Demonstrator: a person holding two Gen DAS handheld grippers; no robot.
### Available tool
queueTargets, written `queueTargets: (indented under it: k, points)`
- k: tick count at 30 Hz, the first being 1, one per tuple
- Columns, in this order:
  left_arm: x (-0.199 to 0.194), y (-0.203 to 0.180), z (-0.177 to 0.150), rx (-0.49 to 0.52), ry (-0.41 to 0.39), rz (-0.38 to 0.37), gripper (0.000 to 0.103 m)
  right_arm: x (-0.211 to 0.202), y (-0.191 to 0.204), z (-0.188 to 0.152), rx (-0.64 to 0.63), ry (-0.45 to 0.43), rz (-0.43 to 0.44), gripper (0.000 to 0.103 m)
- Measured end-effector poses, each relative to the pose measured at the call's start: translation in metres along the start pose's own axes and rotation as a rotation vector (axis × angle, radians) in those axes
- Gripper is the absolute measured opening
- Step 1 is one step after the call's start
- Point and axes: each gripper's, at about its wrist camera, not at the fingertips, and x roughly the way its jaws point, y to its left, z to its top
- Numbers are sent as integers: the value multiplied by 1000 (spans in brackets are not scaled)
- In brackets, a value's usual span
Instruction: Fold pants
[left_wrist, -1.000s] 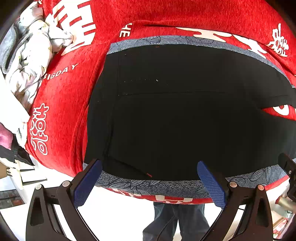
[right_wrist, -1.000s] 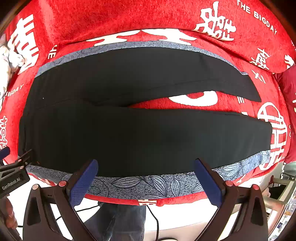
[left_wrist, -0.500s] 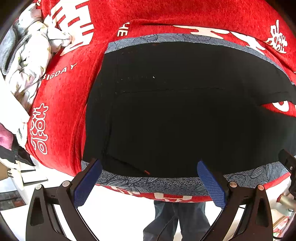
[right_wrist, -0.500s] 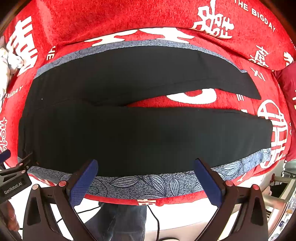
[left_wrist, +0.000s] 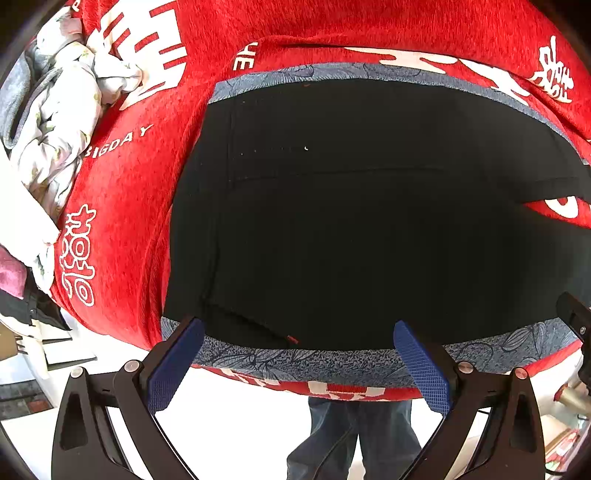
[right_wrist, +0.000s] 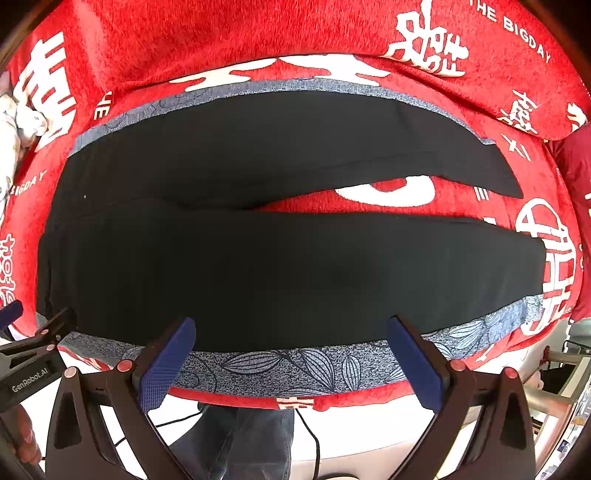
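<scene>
Right wrist view, black pants (right_wrist: 288, 273) flat on red blanket (right_wrist: 221, 33), legs splayed, right gripper (right_wrist: 291, 363) and left gripper (left_wrist: 297, 363) both wide apart, empty.

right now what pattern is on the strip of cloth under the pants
Speckled blue-grey with dark outlined leaves on the strip of cloth beneath the black pants; clearest in the right wrist view.

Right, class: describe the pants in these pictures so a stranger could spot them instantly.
Start at the red blanket with white lettering. On it lies a grey leaf-patterned cloth, and flat on that are the black pants. Unlike the crumpled pale laundry nearby, they are plain black, with two legs spread apart.
</scene>
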Motion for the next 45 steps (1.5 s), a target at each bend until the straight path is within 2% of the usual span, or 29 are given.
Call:
queueTargets:
  k: [31, 36, 39, 41, 45]
  points:
    - [11, 8, -1, -12, 23, -3, 103, 6, 8, -3, -7, 9, -1, 103]
    - [16, 13, -4, -30, 24, -44, 103, 10, 7, -6, 2, 14, 25, 103]
    - [19, 26, -9, -77, 21, -122, 103, 14, 6, -9, 23, 25, 92, 103]
    - [21, 35, -13, -104, 20, -168, 103, 17, 4, -12, 49, 33, 175, 103]
    - [26, 57, -21, -136, 1, -256, 103, 27, -3, -27, 140, 57, 432, 102]
